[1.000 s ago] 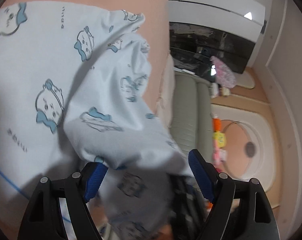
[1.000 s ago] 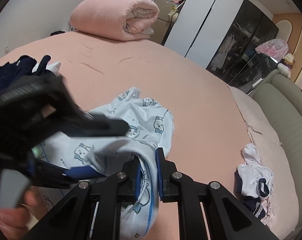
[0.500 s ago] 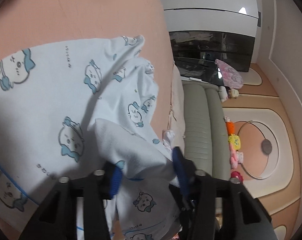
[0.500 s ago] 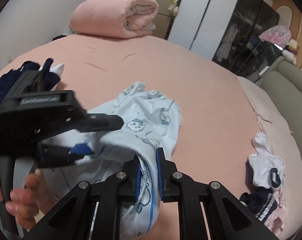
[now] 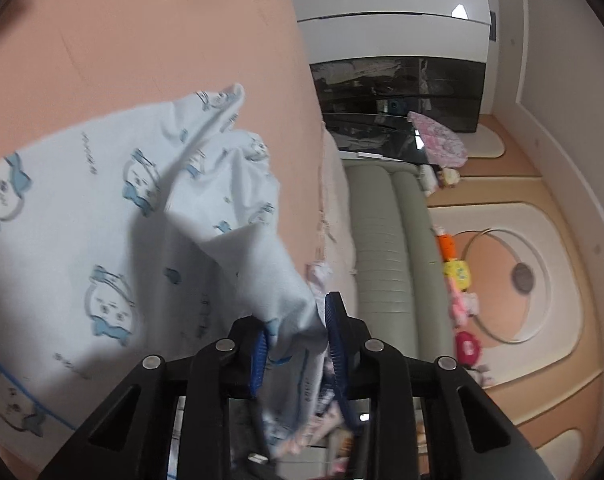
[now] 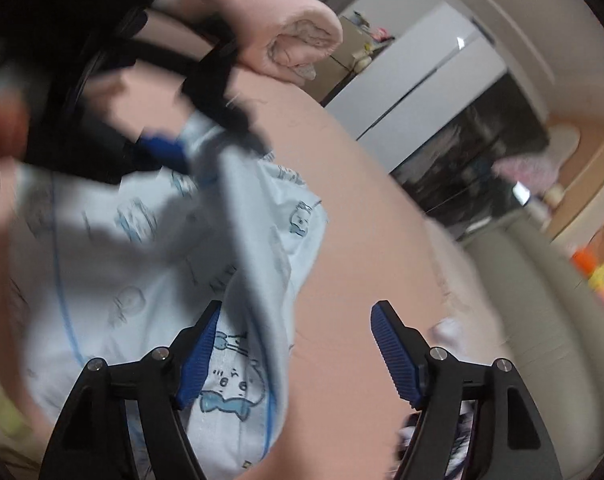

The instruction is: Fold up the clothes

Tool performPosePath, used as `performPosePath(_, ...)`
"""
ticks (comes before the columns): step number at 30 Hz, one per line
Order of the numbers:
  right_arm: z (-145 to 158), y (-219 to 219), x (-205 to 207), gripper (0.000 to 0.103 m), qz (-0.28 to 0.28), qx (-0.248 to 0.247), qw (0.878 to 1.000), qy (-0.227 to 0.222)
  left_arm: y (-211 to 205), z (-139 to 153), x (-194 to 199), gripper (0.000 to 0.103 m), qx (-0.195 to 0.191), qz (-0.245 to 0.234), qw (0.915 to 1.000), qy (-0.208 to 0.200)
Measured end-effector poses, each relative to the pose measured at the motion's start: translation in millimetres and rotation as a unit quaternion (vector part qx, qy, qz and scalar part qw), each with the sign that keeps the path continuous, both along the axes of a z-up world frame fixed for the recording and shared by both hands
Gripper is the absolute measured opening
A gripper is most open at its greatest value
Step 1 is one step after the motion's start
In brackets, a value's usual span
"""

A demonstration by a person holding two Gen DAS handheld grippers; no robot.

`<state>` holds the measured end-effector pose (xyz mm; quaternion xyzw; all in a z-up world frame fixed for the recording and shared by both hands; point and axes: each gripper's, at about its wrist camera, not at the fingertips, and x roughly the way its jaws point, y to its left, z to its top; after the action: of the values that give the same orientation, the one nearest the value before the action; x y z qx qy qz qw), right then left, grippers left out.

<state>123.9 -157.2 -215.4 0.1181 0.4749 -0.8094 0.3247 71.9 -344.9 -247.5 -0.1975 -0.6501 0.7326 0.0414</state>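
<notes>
Mid-fold on the pink bed [image 5: 149, 40]: left gripper [image 5: 297, 332] pinching a raised corner of the light-blue printed garment [image 5: 81, 208], right gripper [image 6: 293, 348] spread wide, empty; probably next, regrasp an edge.

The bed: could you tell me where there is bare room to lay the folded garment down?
Bare sheet lies beyond the blue-print garment, toward the rolled pink blanket, and to its right, up to the bed edge. It is crowded near the small heap of clothes by that edge and around the left gripper.
</notes>
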Motion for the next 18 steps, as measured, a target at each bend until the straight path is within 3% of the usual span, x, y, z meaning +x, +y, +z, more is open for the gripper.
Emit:
performPosePath(2,-10.7,-4.0,3.1,0.074,-0.003,0.014,0.999,0.033,-0.6,1.6,-2.9,0.024,0.004,-0.003,1.0,0.006)
performPosePath(4,-16.9,-8.0,0.5,0.074,-0.008,0.02,0.999,0.037,-1.4,4.3,-3.2,0.024,-0.004,-0.005,1.0,0.006)
performPosePath(9,-17.4,-14.3,-16.5,0.071,-0.019,0.017,1.0,-0.008,-4.3,3.0,-6.8,0.024,-0.001,-0.01,0.9999,0.002)
performPosePath(11,-12.2,-14.0,-17.4,0.056,-0.013,0.009,1.0,-0.02,-5.3,0.5,-7.4,0.024,0.0,-0.018,0.9998,-0.004)
performPosePath(13,-9.5,-14.2,-17.6,0.029,-0.01,0.007,1.0,-0.028,-6.6,-0.9,-6.5,0.024,0.0,-0.023,0.9997,-0.006)
performPosePath(15,-10.3,-17.1,-17.8,0.012,-0.007,0.016,0.999,-0.043,-7.8,-0.2,-4.5,0.024,-0.001,-0.023,0.9997,-0.006)
performPosePath(18,-10.8,-20.9,-18.5,0.009,-0.003,0.026,0.998,-0.061,-8.1,2.3,-0.1,0.024,-0.011,-0.03,0.9995,-0.009)
